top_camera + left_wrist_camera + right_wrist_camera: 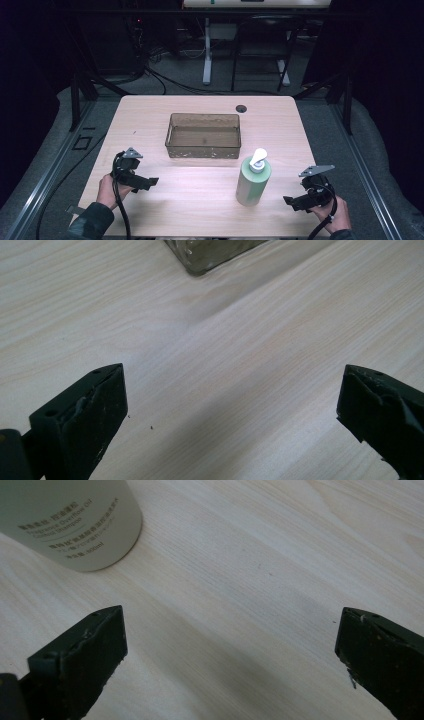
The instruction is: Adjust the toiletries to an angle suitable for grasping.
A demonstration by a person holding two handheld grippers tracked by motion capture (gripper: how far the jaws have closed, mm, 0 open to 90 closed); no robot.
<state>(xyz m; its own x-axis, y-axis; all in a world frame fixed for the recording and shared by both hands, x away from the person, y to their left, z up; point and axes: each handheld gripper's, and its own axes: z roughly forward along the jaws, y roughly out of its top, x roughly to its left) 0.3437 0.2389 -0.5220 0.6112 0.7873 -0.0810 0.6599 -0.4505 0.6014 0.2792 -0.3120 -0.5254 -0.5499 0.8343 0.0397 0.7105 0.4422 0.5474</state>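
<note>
A pale green pump bottle (253, 179) with a white pump head stands upright on the light wood table (200, 200), right of centre; its base (75, 525) fills the upper left of the right gripper view. Behind it sits a clear brownish rectangular bin (203, 135), whose corner (210, 252) appears in the left gripper view. My left gripper (150, 182) rests low at the table's front left, open and empty (232, 400). To the right of the bottle my right gripper (290, 201) is held near the front right edge, jaws wide apart over bare wood (230, 640).
A small dark grommet hole (241, 108) lies near the table's back edge. Beyond the table are desk legs (206, 50), cables on the grey floor and dark frame posts (75, 100) at both sides.
</note>
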